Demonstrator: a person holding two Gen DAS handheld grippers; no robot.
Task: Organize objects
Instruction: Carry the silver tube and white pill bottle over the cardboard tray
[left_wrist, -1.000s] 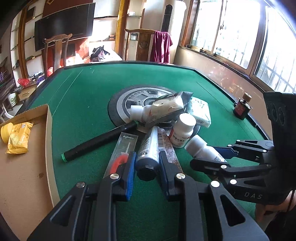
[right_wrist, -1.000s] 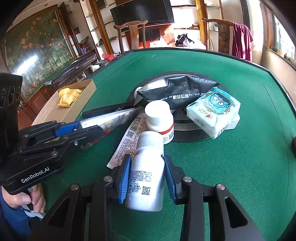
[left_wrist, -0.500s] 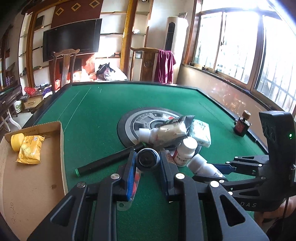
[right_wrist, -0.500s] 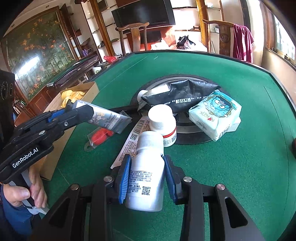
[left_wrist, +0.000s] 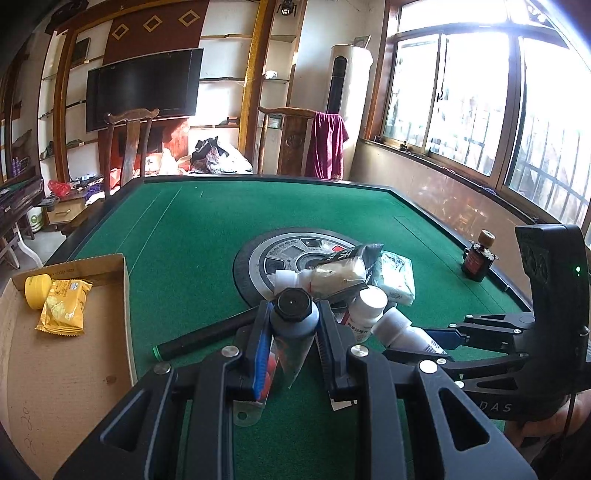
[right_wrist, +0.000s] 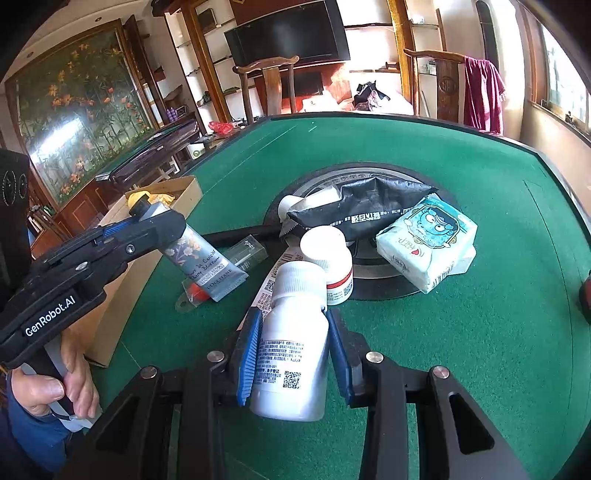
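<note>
My left gripper (left_wrist: 293, 325) is shut on a grey hand cream tube (left_wrist: 293, 328) with a black cap and holds it lifted above the green table; the tube also shows in the right wrist view (right_wrist: 201, 254). My right gripper (right_wrist: 293, 350) is shut on a white pill bottle (right_wrist: 291, 350), also seen in the left wrist view (left_wrist: 402, 330). A second white bottle (right_wrist: 328, 254), a black pouch (right_wrist: 362, 212), a tissue pack (right_wrist: 428, 243), a black pen (left_wrist: 207, 334) and a red tool in clear packaging (right_wrist: 195, 291) lie around the table's centre disc.
A cardboard box (left_wrist: 125, 295) stands at the left table edge and holds a yellow jar (left_wrist: 37, 291) and a yellow snack packet (left_wrist: 62, 312). A small dark bottle (left_wrist: 478, 256) stands at the right table edge. Chairs stand beyond the far edge.
My left gripper has closed on the hand cream tube and lifted it up off the pile, tilting upward. My right gripper stays shut on the white bottle.
</note>
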